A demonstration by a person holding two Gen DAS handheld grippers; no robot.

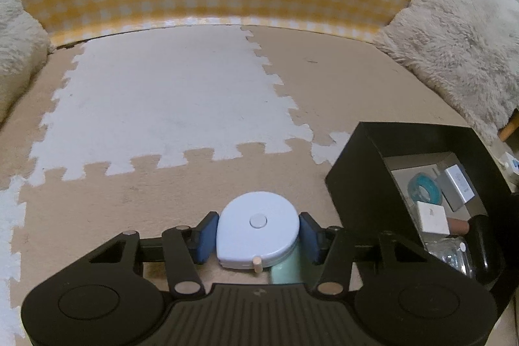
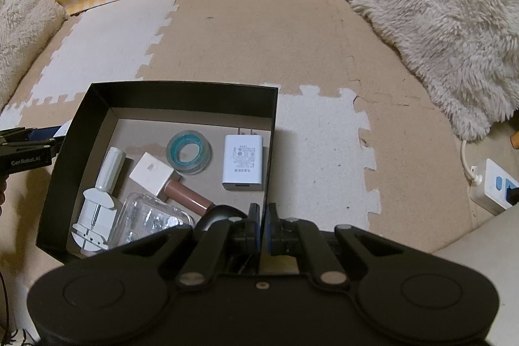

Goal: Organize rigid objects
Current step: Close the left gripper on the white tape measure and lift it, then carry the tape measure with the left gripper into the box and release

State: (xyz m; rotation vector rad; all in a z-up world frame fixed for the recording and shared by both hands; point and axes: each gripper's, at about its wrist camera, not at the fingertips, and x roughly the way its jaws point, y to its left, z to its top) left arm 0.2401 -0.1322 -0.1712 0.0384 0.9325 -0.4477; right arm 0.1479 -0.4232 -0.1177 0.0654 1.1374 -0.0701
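Bare beige-and-white foam puzzle floor mat (image 1: 168, 93) is lying open ahead; tall-walled black cardboard box (image 1: 356, 184) is blocking the right, fluffy cream cushions (image 1: 460, 41) flanking.

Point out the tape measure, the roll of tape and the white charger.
tape measure (image 1: 258, 231): left wrist view, on its pale blue top face beside the round button.
roll of tape (image 2: 189, 164): right wrist view, on its clear near side wall.
white charger (image 2: 242, 162): right wrist view, on its printed face.
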